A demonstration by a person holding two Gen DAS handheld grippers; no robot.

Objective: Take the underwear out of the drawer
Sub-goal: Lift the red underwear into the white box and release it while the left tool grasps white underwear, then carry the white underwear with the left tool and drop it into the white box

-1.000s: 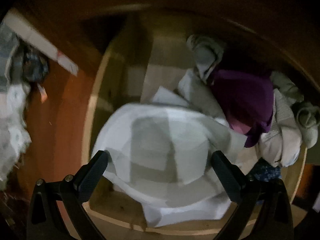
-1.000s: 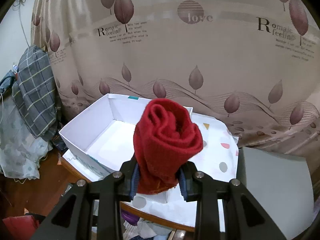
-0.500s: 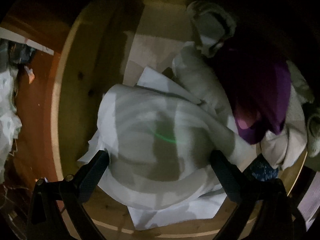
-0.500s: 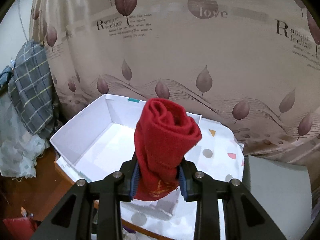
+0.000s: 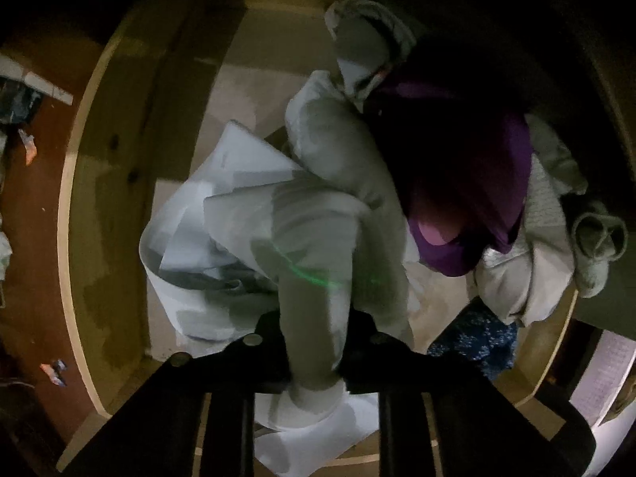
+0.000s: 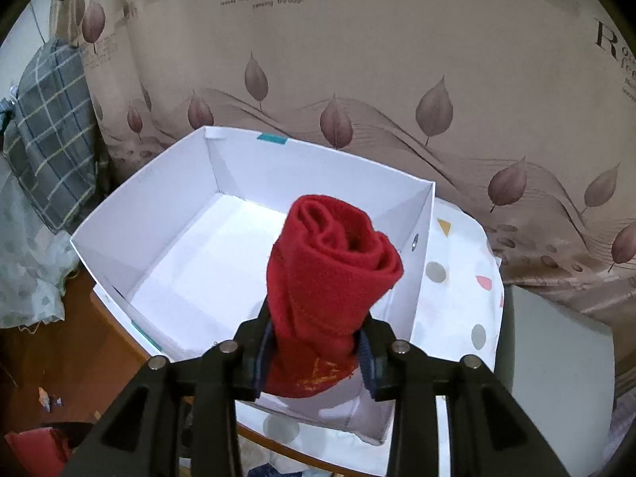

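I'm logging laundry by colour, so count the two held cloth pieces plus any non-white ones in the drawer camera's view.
red rolled cloth: 1
white crumpled cloth: 1
purple bunched cloth: 1
blue patterned cloth: 1
Total: 4

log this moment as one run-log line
left claw: shut on white garment in drawer | right claw: opening, red roll between pads, over white box
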